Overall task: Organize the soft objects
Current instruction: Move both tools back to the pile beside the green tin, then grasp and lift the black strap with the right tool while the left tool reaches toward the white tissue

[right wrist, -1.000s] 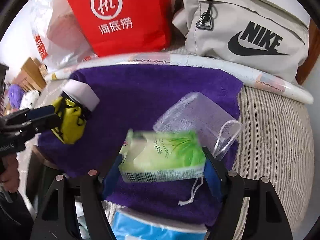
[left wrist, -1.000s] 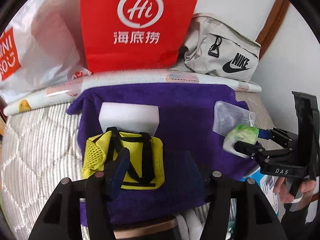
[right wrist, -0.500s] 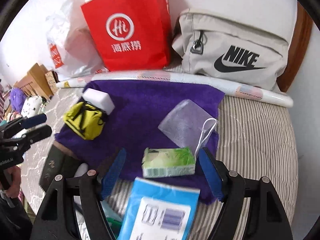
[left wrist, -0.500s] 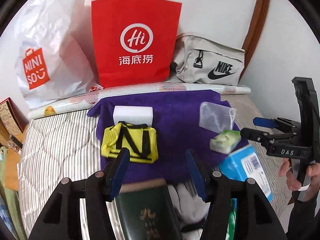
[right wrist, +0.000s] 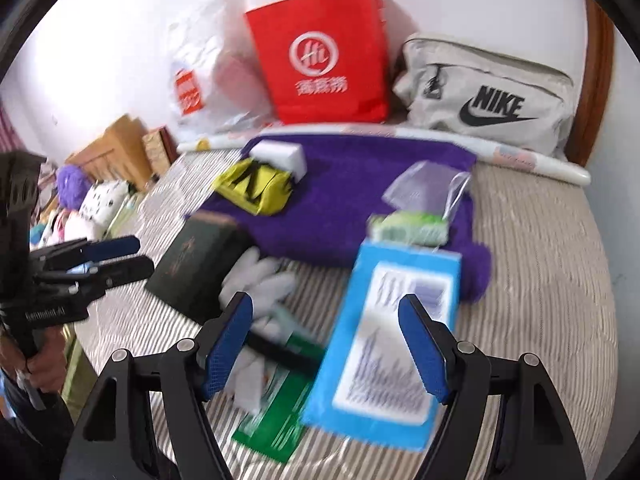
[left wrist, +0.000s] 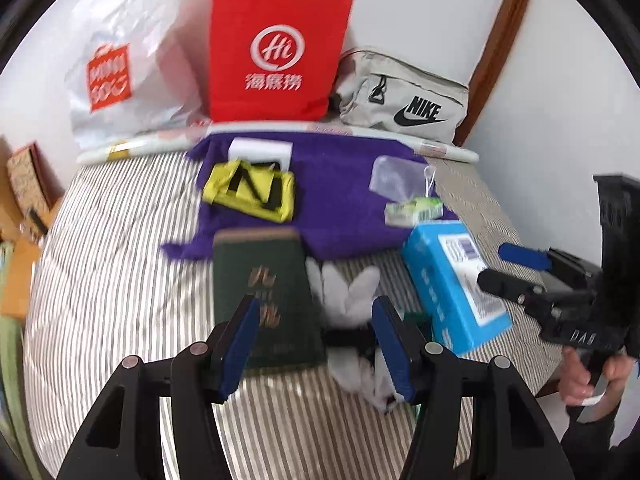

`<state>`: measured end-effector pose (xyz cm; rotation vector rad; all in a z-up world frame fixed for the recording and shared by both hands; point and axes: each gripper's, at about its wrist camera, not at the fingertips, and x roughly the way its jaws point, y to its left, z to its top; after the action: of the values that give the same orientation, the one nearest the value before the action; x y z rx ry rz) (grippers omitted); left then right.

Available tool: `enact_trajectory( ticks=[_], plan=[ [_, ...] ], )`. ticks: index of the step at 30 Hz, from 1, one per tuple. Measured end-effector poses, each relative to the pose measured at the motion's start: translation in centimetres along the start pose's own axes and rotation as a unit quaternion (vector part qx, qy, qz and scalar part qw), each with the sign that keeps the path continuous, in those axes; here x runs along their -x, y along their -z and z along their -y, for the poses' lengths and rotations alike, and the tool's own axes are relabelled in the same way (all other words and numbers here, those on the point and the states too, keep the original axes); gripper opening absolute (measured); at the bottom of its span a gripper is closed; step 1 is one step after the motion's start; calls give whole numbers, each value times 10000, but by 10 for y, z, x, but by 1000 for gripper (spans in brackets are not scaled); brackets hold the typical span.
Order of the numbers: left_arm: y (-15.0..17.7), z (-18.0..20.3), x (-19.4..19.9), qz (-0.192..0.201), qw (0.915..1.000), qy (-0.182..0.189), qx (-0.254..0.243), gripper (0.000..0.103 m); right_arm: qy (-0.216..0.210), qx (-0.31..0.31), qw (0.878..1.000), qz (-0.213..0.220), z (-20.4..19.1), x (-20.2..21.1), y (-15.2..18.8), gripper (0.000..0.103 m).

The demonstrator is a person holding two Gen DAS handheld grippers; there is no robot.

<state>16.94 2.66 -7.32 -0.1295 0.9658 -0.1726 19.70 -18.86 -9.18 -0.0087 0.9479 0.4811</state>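
Both grippers are held empty above the bed [left wrist: 120,280], the left gripper [left wrist: 316,344] with its jaws standing apart over the dark book [left wrist: 264,292] and the white gloves [left wrist: 348,292], the right gripper [right wrist: 326,344] spread wider over the blue pack [right wrist: 392,344]; nothing is clasped by either. A mis-pick is judged the main risk: the gloves, a black strap and a green packet [right wrist: 276,420] are heaped together and partly tucked under the blue pack, so more than one item could be caught in a single closing, or the limp gloves could be pinched by one finger and dragged. The hard book lies touching the gloves and could be nudged. On the purple towel [left wrist: 340,200] farther back, the yellow pouch [left wrist: 252,192] is seen slumped against a white foam block [left wrist: 260,152], and the green tissue pack [left wrist: 412,210] lies at the towel's near edge by a clear drawstring bag [left wrist: 396,176]. Both views are blurred, so fine detail cannot be told.
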Motion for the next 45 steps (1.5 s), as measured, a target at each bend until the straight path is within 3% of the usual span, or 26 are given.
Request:
enact_trajectory(
  ticks=[4, 11, 16, 23, 25, 27, 29, 35, 45],
  plan=[
    [25, -10, 7, -27, 9996, -263, 54, 56, -42, 192, 9998, -91, -19, -7, 16, 73],
    [59, -29, 6, -139, 9996, -145, 195, 56, -6, 638, 9979, -104, -50, -18, 32, 68],
    [71, -42, -1, -247, 9992, 18, 320, 56, 235, 1002, 9936, -466, -70, -48, 39, 60],
    [74, -54, -4, -241, 9991, -12, 357, 56, 753, 1473, 9834, -745, -85, -82, 45, 60],
    [75, -56, -6, -248, 9990, -6, 375, 56, 804, 1516, 9821, -776, -84, -88, 44, 52],
    [75, -57, -8, -271, 9989, 20, 391, 56, 735, 1519, 9831, -703, -82, -86, 43, 34],
    [76, -58, -10, -283, 9988, 34, 397, 56, 610, 1544, 9845, -574, -83, -78, 40, 25],
    [81, -59, -16, -369, 9981, 106, 476, 56, 78, 1337, 9905, -301, -82, -55, 33, 24],
    [87, -57, -15, -438, 9978, 84, 493, 56, -294, 673, 9952, -654, -69, -60, 43, 24]
  ],
)
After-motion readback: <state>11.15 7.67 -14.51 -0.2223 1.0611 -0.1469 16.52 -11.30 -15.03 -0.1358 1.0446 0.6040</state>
